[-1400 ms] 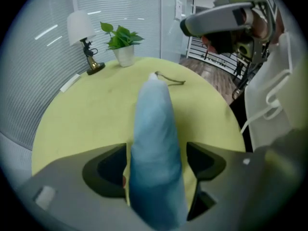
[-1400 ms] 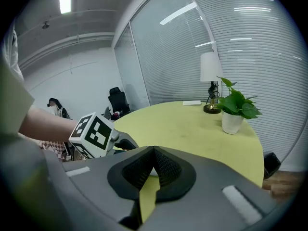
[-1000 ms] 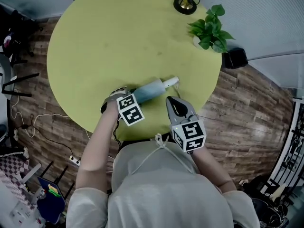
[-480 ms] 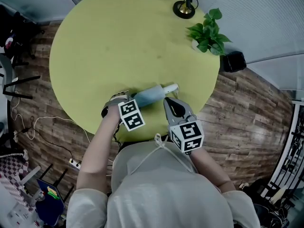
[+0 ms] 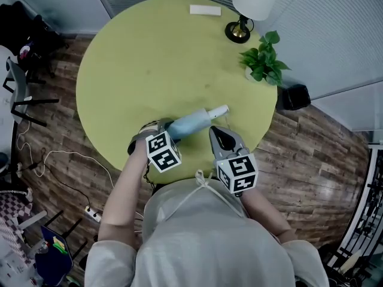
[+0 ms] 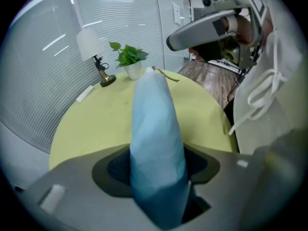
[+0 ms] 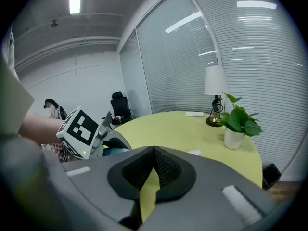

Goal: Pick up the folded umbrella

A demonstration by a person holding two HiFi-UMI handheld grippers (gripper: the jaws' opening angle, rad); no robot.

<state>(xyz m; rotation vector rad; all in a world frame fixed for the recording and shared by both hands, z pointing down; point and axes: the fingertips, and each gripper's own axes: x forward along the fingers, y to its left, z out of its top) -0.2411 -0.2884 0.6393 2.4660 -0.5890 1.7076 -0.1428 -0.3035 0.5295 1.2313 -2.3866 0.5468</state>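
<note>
Head view puts the left gripper [image 5: 163, 129] over the near edge of the round yellow table [image 5: 149, 58], but only the left gripper view really shows its jaws clamped round the pale blue folded umbrella [image 6: 154, 138], which points roughly toward the potted plant [image 6: 129, 61]. Just beside it, the right gripper [image 7: 153, 150] has its jaw tips pressed together in its own view, nothing between them
</note>
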